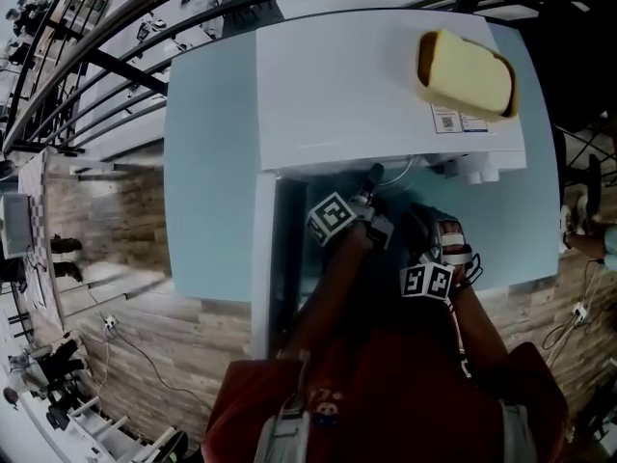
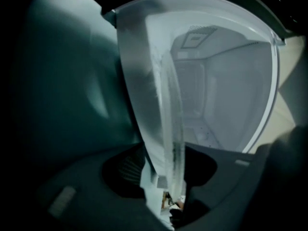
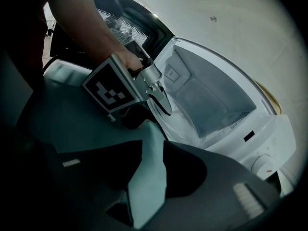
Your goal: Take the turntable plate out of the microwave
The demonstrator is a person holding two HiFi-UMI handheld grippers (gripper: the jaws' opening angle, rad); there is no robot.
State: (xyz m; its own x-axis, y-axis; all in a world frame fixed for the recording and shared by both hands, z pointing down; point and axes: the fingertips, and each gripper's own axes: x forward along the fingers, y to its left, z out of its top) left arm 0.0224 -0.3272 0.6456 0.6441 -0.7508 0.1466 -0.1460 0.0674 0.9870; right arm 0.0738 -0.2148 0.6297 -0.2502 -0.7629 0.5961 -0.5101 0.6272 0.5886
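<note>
The white microwave (image 1: 366,75) stands on a light blue table (image 1: 207,162) with its door (image 1: 262,258) swung open to the left. My left gripper (image 1: 372,176) reaches into the opening. In the left gripper view its jaws (image 2: 163,158) are shut on the rim of the clear glass turntable plate (image 2: 144,81), which stands edge-on in front of the cavity (image 2: 216,95). The right gripper view shows the left gripper (image 3: 161,102) on the plate (image 3: 173,120) at the cavity mouth. My right gripper (image 1: 424,228) hovers just right of it, open (image 3: 153,143) over bare table.
A yellow sponge-like block (image 1: 466,73) lies on top of the microwave at the right. The control panel with a knob (image 3: 262,163) is on the oven's right side. The open door's mesh window (image 3: 120,25) stands behind my left arm. Wooden floor surrounds the table.
</note>
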